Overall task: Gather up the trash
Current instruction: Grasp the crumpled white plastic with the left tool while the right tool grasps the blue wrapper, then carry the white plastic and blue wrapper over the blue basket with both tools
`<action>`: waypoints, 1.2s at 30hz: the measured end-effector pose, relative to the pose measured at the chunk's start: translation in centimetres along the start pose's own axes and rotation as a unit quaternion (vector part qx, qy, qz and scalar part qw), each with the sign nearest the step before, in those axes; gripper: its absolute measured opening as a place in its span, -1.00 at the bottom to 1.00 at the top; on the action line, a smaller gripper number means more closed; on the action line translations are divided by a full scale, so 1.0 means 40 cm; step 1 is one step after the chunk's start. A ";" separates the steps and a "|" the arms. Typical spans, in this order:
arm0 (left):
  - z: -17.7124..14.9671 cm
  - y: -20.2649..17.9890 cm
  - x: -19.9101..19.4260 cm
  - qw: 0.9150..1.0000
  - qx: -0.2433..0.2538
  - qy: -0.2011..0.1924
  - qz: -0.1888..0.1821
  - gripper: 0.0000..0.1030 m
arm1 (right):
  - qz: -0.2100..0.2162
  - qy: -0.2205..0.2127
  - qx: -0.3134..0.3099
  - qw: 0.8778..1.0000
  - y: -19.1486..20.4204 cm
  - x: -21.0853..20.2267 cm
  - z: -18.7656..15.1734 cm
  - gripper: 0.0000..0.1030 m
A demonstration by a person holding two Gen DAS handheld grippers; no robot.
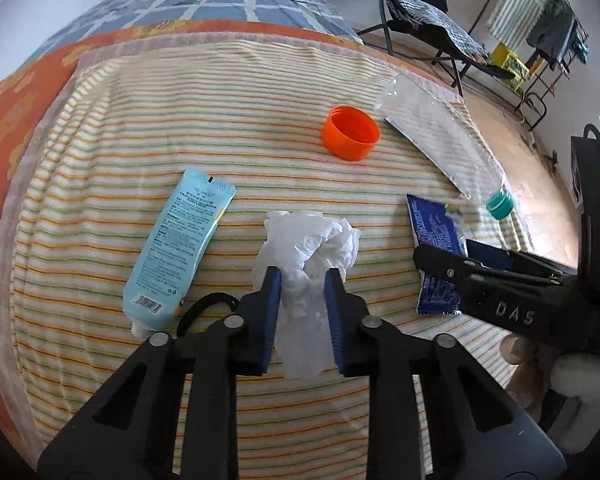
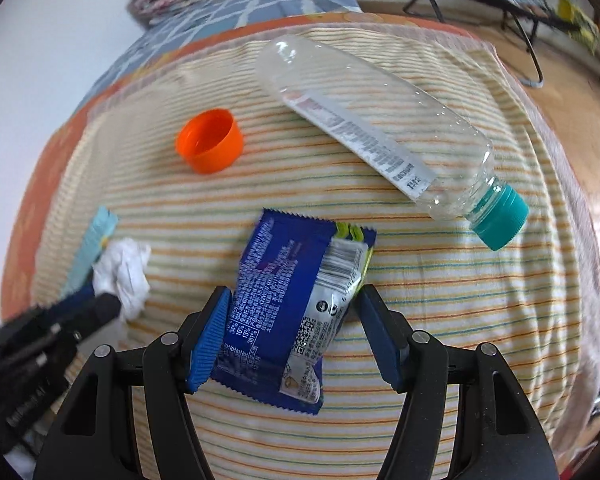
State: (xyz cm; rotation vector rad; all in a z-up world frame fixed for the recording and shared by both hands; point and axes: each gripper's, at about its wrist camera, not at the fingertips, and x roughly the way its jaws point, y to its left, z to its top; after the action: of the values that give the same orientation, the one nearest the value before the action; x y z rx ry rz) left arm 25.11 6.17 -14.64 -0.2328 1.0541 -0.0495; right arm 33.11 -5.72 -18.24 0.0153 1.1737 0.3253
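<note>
On the striped blanket, nearest first, clock directions read within each wrist view:

Left gripper [image 1: 303, 280]: its blue pads sit on either side of the crumpled white tissue [image 1: 310, 248], touching it on both flanks; the jaws are narrowed around the wad, pinching it (the tissue bulges out beyond the tips toward 12 o'clock).

Right gripper [image 2: 294, 300]: jaws spread wide, straddling the blue snack wrapper [image 2: 276, 300]; the left pad touches the wrapper's edge, and whether the right pad touches it I cannot tell.

Snack wrapper: lies flat between the right gripper's fingers, printed back upward, with a silver barcode panel on its right half.

Light blue tube [image 1: 180, 244]: lies flat at 10 o'clock of the left gripper, just beside the tissue, its neck pointing toward the camera.

Right gripper seen from the left wrist [image 1: 440, 258]: at 3 o'clock, its black fingers over the blue wrapper [image 1: 434, 220].

Orange cap [image 1: 351, 133]: lies tilted with its open side in view, at 12 to 1 o'clock beyond the tissue, well apart from it.

Clear plastic bottle [image 2: 376, 132]: lies on its side at 1 o'clock of the right gripper, beyond the wrapper, teal cap [image 2: 500, 216] on, pointing toward 4 o'clock.

Striped blanket [image 1: 220, 92]: covers the bed under all of these items.

Folding chair [image 1: 424, 12]: stands on the floor far beyond, at 1 o'clock in the left wrist view.
</note>
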 end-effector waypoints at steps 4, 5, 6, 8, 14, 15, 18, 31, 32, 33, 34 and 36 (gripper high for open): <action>-0.002 -0.005 -0.003 1.000 0.009 -0.003 0.008 -0.84 | -0.023 -0.006 -0.038 0.999 0.017 0.000 -0.014 0.08; -0.003 -0.004 -0.003 1.000 0.007 -0.003 0.008 -0.84 | -0.020 -0.007 -0.039 0.999 0.015 -0.002 -0.018 0.04; -0.002 -0.001 -0.004 1.000 0.007 -0.005 0.009 -0.84 | -0.016 -0.007 -0.037 0.999 0.010 -0.005 -0.020 0.01; -0.002 0.000 -0.004 1.000 0.011 -0.007 0.012 -0.84 | -0.009 -0.007 -0.033 0.999 -0.003 -0.011 -0.023 -0.03; 0.002 0.011 0.010 1.000 -0.001 -0.005 0.025 -0.39 | -0.005 -0.013 -0.028 1.000 -0.015 -0.030 -0.033 -0.08; 0.002 0.013 0.014 1.000 -0.001 -0.003 0.024 -0.39 | -0.004 -0.015 -0.028 0.999 -0.019 -0.034 -0.036 -0.08; 0.006 0.020 0.020 1.000 -0.011 -0.002 0.015 -0.68 | 0.000 -0.023 -0.026 0.999 -0.032 -0.056 -0.047 -0.08; 0.001 -0.019 -0.092 0.999 0.011 -0.048 0.007 -0.86 | 0.024 -0.061 -0.039 0.997 -0.035 -0.161 -0.075 -0.09; -0.003 -0.020 -0.104 0.999 0.012 -0.051 0.005 -0.86 | 0.026 -0.064 -0.043 0.997 -0.033 -0.174 -0.079 -0.09; -0.010 -0.019 -0.120 0.998 0.011 -0.054 0.001 -0.86 | 0.028 -0.067 -0.046 0.996 -0.032 -0.187 -0.085 -0.09; -0.016 -0.017 -0.133 0.998 0.009 -0.055 -0.003 -0.86 | 0.032 -0.070 -0.048 0.996 -0.031 -0.200 -0.093 -0.09; -0.032 -0.018 -0.160 0.998 0.013 -0.058 -0.004 -0.86 | 0.040 -0.076 -0.053 0.995 -0.029 -0.231 -0.109 -0.09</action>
State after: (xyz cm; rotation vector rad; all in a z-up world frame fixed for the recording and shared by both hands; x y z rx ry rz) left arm 20.89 6.23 -9.59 -0.2137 0.9356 -0.0574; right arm 26.25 -9.88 -11.83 -0.0046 1.0056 0.4495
